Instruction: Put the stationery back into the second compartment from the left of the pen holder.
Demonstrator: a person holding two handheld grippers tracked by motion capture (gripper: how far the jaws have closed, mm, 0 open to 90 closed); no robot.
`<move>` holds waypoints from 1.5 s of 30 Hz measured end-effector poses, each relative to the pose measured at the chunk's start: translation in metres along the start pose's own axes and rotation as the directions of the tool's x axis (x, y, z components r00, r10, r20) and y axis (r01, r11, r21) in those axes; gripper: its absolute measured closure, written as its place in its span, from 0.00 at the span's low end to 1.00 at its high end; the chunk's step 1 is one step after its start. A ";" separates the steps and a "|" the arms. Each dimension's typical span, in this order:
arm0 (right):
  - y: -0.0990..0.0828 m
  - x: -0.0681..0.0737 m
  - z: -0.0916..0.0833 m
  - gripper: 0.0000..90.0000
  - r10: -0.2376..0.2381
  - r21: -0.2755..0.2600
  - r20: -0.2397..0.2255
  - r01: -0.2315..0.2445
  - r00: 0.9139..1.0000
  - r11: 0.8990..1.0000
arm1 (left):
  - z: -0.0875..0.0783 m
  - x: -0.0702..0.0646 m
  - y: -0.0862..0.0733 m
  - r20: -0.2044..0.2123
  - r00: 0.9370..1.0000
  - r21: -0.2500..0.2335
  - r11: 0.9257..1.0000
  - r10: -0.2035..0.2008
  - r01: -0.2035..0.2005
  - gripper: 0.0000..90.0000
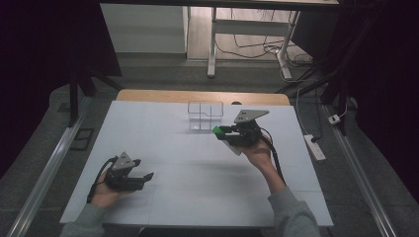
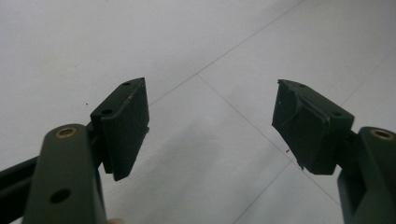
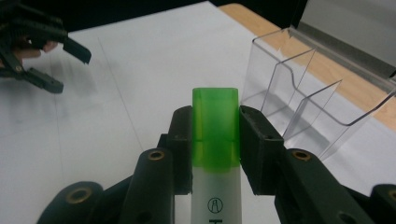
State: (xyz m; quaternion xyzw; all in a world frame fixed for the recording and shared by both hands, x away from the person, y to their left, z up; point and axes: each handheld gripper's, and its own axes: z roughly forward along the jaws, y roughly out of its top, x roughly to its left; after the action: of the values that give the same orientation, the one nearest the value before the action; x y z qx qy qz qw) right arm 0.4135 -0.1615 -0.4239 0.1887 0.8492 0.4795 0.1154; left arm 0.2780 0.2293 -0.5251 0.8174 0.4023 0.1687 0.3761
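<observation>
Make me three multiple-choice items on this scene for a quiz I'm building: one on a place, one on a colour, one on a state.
1. Where does the clear divided holder stand?
A. at the table's far edge
B. beside the left gripper
C. on the floor

2. What colour is the cap of the highlighter?
A. red
B. green
C. blue

3. How are the left gripper fingers?
A. shut on the highlighter
B. shut on nothing
C. open with nothing between them

Key:
1 A, the high view shows it near the far wooden edge.
2 B, the cap shows bright green between the right gripper fingers.
3 C, the left gripper view shows bare table in the gap.
</observation>
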 end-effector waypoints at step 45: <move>0.045 -0.044 0.035 0.74 0.141 -0.203 0.174 -0.104 0.975 0.974 | 0.001 0.005 0.001 0.024 0.999 -0.021 0.999 -0.025 0.026 0.30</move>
State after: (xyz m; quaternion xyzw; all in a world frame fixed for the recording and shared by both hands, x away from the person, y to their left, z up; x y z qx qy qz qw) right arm 0.4759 -0.1329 -0.4025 0.2733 0.7709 0.5456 0.1826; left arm 0.2823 0.2324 -0.5247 0.8102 0.4064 0.1582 0.3917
